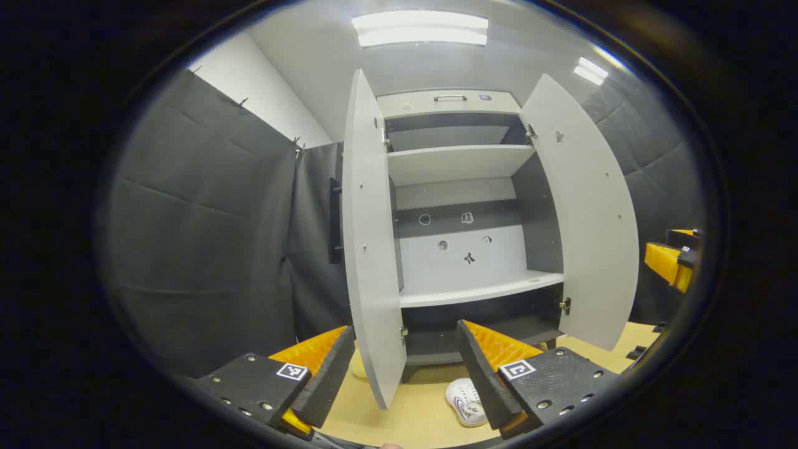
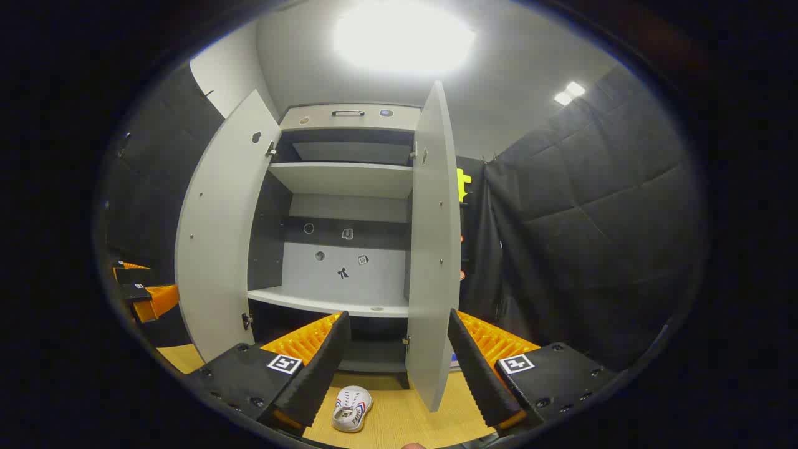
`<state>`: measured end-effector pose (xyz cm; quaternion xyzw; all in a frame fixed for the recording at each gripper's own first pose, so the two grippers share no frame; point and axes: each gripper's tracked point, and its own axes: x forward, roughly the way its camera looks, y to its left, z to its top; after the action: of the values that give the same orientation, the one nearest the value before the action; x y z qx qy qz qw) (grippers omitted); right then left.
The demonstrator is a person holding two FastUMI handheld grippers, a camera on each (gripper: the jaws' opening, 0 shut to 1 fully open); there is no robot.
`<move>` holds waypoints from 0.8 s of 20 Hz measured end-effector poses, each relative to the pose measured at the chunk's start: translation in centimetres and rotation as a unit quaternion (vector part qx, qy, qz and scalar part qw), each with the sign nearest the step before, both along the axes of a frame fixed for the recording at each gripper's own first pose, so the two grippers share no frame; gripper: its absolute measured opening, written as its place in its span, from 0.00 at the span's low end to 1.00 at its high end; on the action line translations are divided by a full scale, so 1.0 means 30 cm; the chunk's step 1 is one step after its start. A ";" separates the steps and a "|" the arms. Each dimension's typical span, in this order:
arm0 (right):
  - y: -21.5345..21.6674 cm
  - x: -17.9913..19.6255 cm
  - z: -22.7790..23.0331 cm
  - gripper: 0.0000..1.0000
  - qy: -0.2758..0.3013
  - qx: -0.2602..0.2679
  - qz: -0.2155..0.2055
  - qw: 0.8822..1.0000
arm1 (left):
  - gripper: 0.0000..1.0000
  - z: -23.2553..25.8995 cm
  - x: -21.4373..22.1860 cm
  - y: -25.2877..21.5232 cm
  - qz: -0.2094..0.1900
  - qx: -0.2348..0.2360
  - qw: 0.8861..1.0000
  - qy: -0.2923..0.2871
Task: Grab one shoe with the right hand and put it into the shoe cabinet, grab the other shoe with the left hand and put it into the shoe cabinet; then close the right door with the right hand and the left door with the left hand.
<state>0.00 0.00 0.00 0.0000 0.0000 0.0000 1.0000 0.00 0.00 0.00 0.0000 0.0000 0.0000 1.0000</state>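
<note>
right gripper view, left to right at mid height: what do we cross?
Other gripper → left cabinet door → cabinet's middle shelf → right cabinet door → black padded booth wall.

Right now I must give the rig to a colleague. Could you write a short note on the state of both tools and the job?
Left tool: open, empty, facing the cabinet.
Right tool: open, empty.
Both doors, left and right, stand open; the shelves are bare.
One white shoe lies on the floor in front of the cabinet.
Done: nothing yet.
Left: put both shoes inside, then shut the right door and the left door.
</note>
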 end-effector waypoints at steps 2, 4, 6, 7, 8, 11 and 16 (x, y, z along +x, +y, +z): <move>-0.009 -0.006 -0.005 0.98 0.002 0.003 -0.002 1.000 | 0.95 0.000 -0.006 -0.002 0.000 0.001 1.000 -0.001; -0.016 -0.008 -0.005 0.98 0.001 0.004 -0.005 1.000 | 0.95 0.001 -0.010 -0.001 0.000 0.003 1.000 -0.002; -0.014 -0.006 -0.004 0.98 0.000 0.006 -0.005 1.000 | 1.00 0.001 -0.011 0.002 0.001 0.003 1.000 0.000; -0.011 -0.004 -0.004 0.98 0.000 0.007 -0.005 1.000 | 0.95 0.000 -0.009 0.003 0.001 0.001 1.000 0.000; -0.008 -0.004 -0.004 0.98 0.000 0.007 -0.005 1.000 | 0.95 -0.004 -0.006 0.004 0.001 0.000 1.000 0.001; 0.004 0.006 -0.010 0.98 0.001 0.004 -0.002 1.000 | 1.00 -0.004 -0.001 0.010 0.002 0.000 1.000 0.002; 0.032 0.039 -0.019 0.98 0.006 0.003 0.005 1.000 | 0.95 -0.013 0.014 0.020 0.004 0.000 1.000 0.003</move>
<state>1.17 0.97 -0.56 0.0034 0.0056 0.0050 1.0000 0.41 0.60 -0.40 0.0003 0.0031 0.0045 1.0000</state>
